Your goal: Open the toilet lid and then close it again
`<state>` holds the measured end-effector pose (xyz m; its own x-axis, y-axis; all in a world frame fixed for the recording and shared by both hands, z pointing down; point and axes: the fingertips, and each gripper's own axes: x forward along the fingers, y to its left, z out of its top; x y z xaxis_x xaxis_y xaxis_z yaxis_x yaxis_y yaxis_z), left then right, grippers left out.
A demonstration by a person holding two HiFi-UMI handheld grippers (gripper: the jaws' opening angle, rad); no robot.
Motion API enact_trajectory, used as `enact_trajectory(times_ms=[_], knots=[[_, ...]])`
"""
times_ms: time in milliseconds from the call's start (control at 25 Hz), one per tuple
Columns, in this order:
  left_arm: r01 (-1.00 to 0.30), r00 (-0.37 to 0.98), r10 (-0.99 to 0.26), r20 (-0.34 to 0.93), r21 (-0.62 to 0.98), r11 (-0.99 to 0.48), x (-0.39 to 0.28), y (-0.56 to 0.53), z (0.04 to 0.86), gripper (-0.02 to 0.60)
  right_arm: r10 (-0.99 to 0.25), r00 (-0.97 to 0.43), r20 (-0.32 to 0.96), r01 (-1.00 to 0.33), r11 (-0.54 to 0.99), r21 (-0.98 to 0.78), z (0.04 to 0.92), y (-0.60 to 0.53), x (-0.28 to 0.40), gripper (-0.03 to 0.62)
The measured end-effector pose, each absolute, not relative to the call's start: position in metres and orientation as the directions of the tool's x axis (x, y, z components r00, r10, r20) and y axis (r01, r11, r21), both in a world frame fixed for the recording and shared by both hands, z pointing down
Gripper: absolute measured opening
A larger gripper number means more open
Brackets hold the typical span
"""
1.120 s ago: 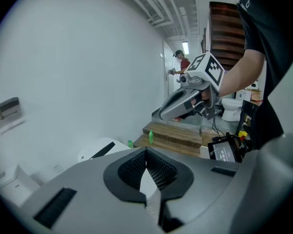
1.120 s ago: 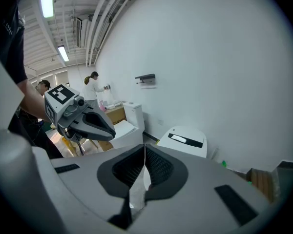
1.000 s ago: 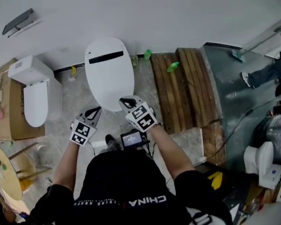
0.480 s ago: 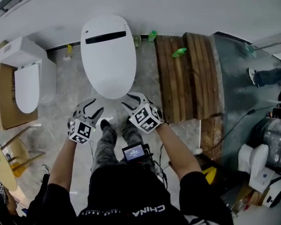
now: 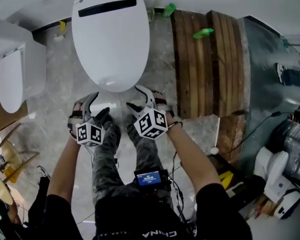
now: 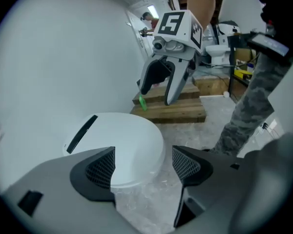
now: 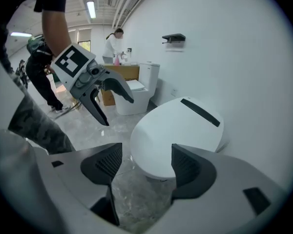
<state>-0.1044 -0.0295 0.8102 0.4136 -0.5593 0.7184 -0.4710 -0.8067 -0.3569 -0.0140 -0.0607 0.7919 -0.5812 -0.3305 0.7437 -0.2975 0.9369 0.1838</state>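
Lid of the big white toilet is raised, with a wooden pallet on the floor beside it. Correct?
Not quite. The toilet lid is down, closed flat, as the head view shows. The wooden pallet does lie on the floor beside it.

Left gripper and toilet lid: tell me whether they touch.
Apart. The right gripper view shows the left gripper, its jaws just opening with nothing between them, hanging over bare floor with a clear gap to the toilet lid.

Lid [image 5: 110, 39]: glossy, smooth white plastic. Floor [image 5: 55, 99] around it: polished, grey stone look. Pallet [image 5: 205, 69] beside it: rough brown wood.
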Motion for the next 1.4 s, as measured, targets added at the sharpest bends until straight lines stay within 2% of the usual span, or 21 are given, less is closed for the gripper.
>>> enact_trajectory(times_ms=[240, 520, 840, 1120, 1400], knots=[[-0.415, 0.365, -0.592, 0.719, -0.443, -0.795, -0.099, -0.039, 0.898, 0.347, -0.409, -0.546, 0.732, -0.240, 0.913, 0.331, 0.882, -0.058, -0.022, 0.301], [-0.338, 0.324, -0.667, 0.671, -0.576, -0.744, -0.095, -0.050, 0.959, 0.347, -0.522, -0.538, 0.662, -0.162, 0.835, 0.526, 0.951, -0.067, -0.032, 0.309], [-0.334, 0.270, -0.786, 0.557, -0.711, -0.619, -0.091, -0.065, 0.978, 0.348, -0.595, -0.578, 0.558, -0.094, 0.728, 0.679, 0.972, -0.075, -0.046, 0.322], [-0.272, 0.260, -0.809, 0.527, -0.764, -0.585, -0.088, -0.072, 0.985, 0.347, -0.626, -0.581, 0.521, -0.036, 0.659, 0.751, 0.983, -0.076, -0.045, 0.322], [-0.281, 0.255, -0.817, 0.517, -0.769, -0.575, -0.087, -0.071, 0.983, 0.347, -0.633, -0.576, 0.517, -0.036, 0.651, 0.758, 0.983, -0.080, -0.045, 0.322]])
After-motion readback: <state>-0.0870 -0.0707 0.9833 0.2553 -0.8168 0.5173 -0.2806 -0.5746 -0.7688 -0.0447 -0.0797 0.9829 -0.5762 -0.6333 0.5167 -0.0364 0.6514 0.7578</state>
